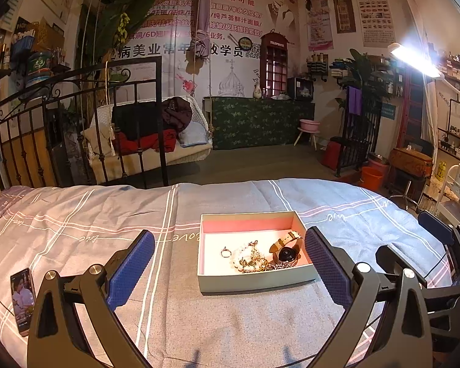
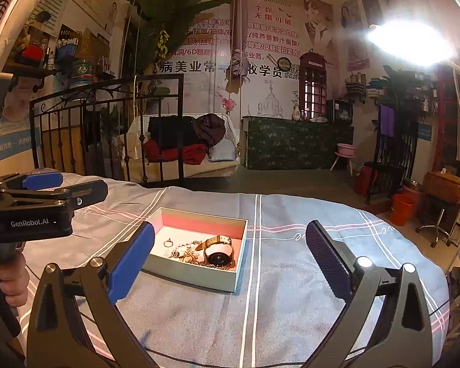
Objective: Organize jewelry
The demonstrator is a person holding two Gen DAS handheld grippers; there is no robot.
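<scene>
Both claws spread empty: bring left gripper (image 1: pixel 230 263) straight ahead into box (image 1: pixel 254 282), pinch the ring (image 1: pixel 225 252) (it's isolated), right gripper (image 2: pixel 230 257) clear.

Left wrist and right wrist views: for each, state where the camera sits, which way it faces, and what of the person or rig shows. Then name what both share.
Left wrist: on the left gripper, facing forward over the bed at the box; own open fingers and the right gripper show.
Right wrist: on the right gripper, facing the box from its right; the left gripper and a hand show.
Shared: box, watch, ring, bed.
</scene>
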